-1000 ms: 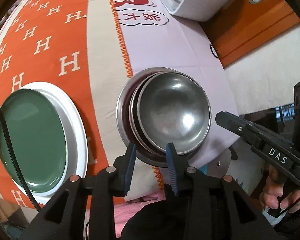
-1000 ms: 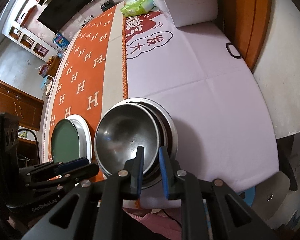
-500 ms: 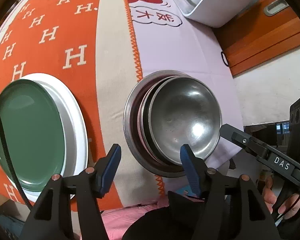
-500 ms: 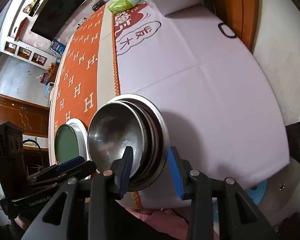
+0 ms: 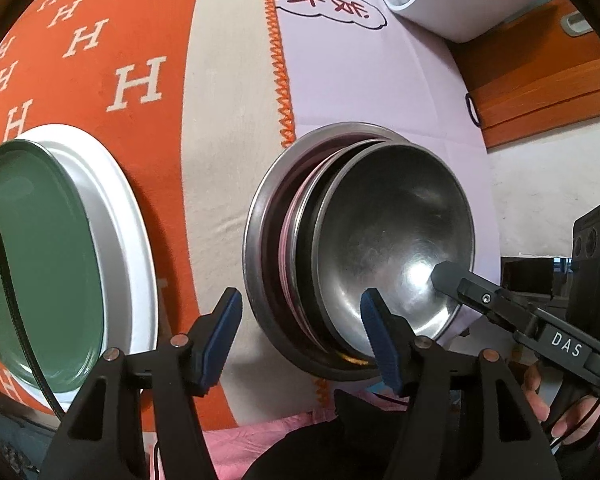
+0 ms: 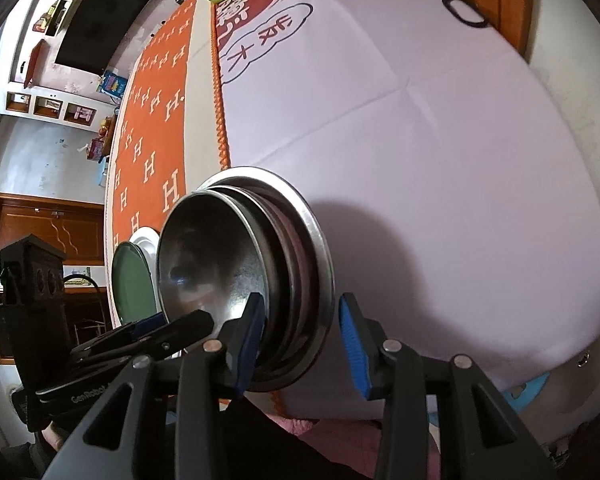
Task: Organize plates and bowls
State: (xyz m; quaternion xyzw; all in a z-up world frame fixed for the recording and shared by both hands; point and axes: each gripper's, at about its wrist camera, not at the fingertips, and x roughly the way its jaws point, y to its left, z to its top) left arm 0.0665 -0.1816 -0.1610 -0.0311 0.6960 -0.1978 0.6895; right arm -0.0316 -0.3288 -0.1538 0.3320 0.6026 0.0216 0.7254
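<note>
Steel bowls point(image 5: 392, 236) nested beside green plate point(image 5: 40, 264)

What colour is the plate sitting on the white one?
Green plate; left wrist view shows it best.

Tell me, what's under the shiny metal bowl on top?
Under the top bowl more metal dishes are nested, one with a pink edge, inside a wide steel plate. Their bottoms are covered.

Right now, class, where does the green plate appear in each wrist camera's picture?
Left wrist view: the green plate fills the far left, on a white plate, left of the stack of steel bowls.
Right wrist view: the green plate is a sliver at lower left, behind those bowls.
Shared landmark: the orange zigzag cloth edge.
</note>
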